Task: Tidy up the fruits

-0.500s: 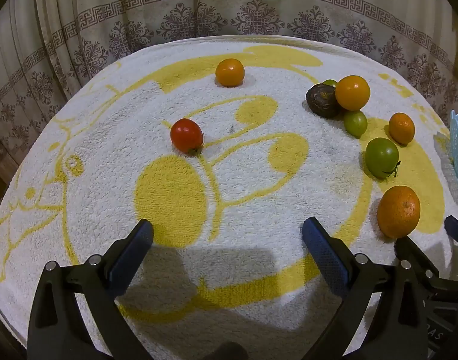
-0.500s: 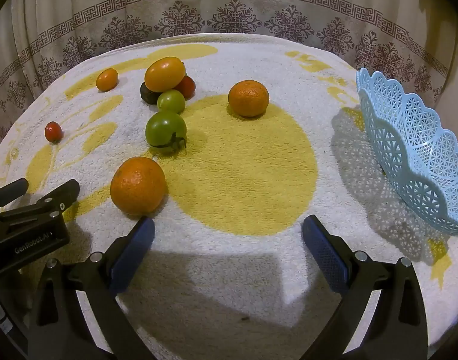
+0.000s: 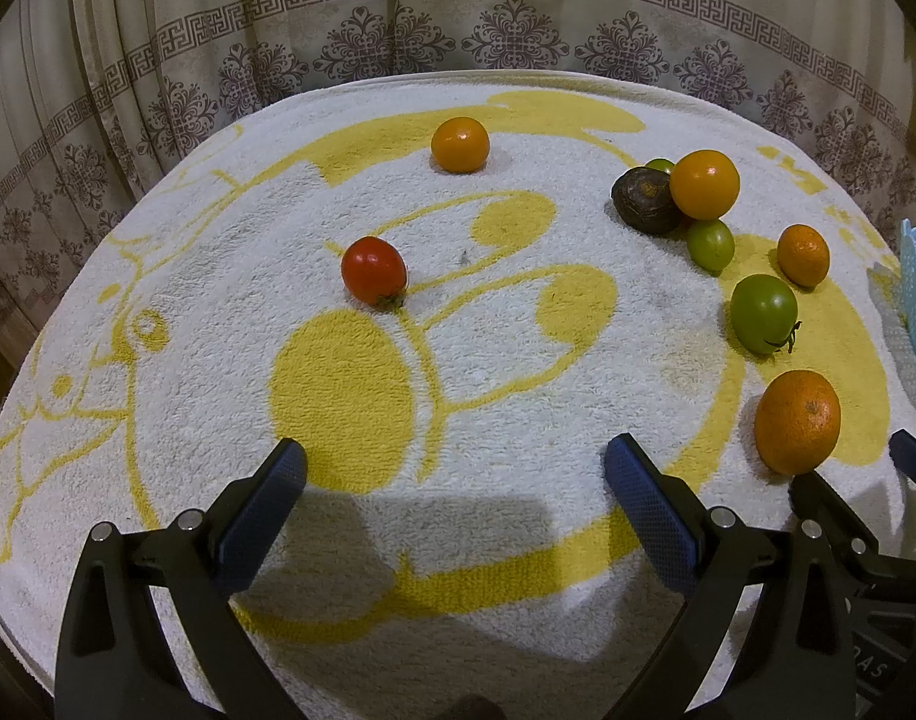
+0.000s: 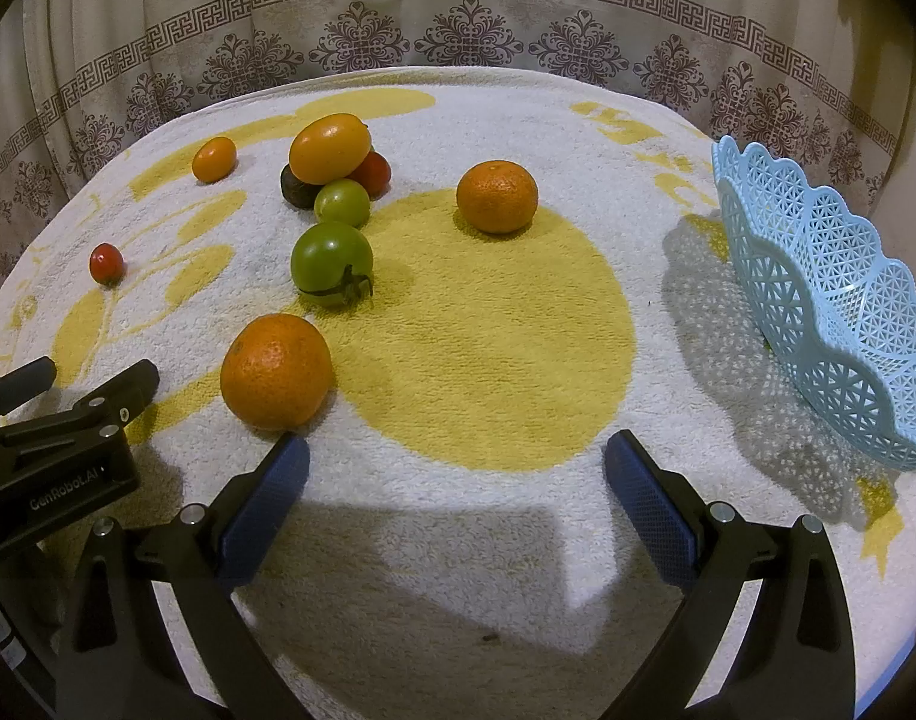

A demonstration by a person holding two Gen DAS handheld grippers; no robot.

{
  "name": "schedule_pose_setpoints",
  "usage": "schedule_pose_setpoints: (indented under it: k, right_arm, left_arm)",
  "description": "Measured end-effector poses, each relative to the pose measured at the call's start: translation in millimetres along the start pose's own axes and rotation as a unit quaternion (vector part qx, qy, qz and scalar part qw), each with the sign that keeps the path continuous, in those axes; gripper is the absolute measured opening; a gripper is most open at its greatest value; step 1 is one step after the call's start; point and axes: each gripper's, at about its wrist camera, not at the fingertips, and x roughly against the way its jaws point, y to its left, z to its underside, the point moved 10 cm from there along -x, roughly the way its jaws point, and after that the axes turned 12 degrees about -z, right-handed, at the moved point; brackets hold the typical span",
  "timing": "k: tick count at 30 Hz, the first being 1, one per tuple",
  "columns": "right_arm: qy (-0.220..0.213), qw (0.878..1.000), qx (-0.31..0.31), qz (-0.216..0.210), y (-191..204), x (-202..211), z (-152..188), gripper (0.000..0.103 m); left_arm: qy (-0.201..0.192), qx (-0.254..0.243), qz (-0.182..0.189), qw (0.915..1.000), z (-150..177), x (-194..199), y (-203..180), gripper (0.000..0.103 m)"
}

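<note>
I see the towel (image 4: 458,540) lying bare under both tools, curtain (image 4: 458,18) beyond its far edge. My right gripper (image 4: 457,474) gapes wide, empty, its left pad just beside the near orange (image 4: 276,370) at ten o'clock. My left gripper (image 3: 456,477) gapes wide too, holding nothing. The blue basket (image 4: 830,312) sits at two o'clock; a fruit cluster (image 4: 338,180) crowds eleven o'clock.

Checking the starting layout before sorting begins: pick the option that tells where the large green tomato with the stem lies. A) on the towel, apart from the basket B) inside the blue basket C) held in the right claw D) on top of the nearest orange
A: the green tomato rests on the towel, well left of the blue basket.
</note>
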Motion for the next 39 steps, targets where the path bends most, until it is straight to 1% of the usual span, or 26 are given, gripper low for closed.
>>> schedule_pose_setpoints:
  k: [39]
  right_arm:
    - [0.0, 1.0, -0.003, -0.004, 1.1, -3.9, 0.8, 0.101]
  left_arm:
    - [0.001, -0.001, 0.0, 1.0, -0.1, 0.2, 0.8, 0.098]
